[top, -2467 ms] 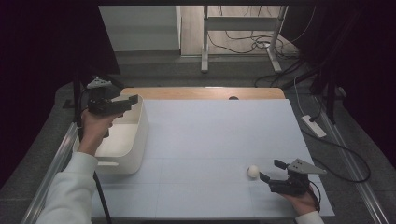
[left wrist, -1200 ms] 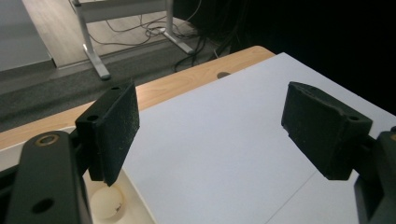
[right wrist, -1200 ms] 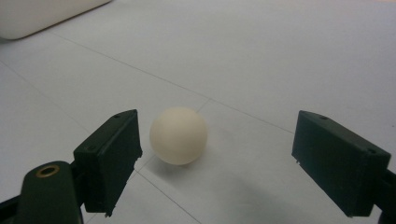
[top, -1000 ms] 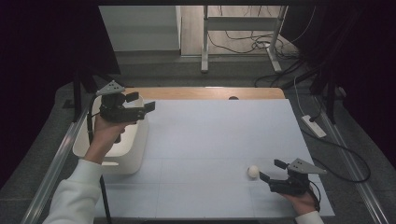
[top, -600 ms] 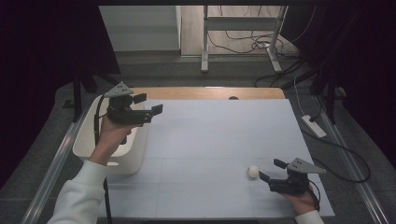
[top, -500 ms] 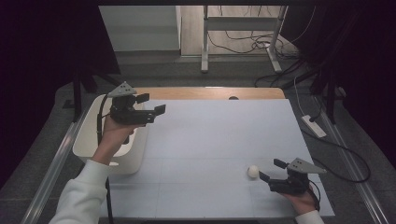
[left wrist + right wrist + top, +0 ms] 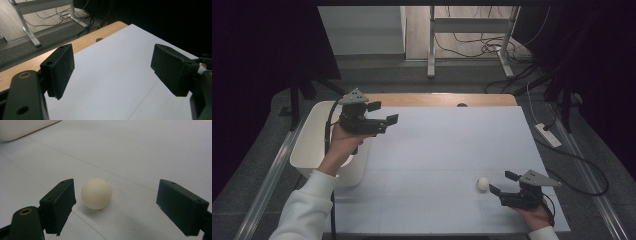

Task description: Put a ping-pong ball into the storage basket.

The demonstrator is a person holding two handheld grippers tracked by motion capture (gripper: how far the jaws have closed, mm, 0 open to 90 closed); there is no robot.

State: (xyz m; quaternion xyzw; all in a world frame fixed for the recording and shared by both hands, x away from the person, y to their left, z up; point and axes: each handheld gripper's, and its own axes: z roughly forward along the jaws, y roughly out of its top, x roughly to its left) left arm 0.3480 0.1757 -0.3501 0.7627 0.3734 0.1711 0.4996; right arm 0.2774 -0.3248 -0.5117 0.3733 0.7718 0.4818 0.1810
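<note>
Cream-white ball (image 7: 96, 193), round with no long axis, rests on the white table (image 7: 447, 150) between the right gripper's (image 7: 501, 182) wide, untouching jaws near the front edge. Bare tabletop spreads beyond it. Farthest from the ball, the left gripper (image 7: 384, 113) hovers wide open and empty above the white bin's (image 7: 312, 145) inner rim.

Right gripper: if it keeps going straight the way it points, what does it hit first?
Most likely the white ball. In the right gripper view it lies on the white table sheet just ahead of the open right gripper, nearer one jaw. Depth is hard to judge.
</note>
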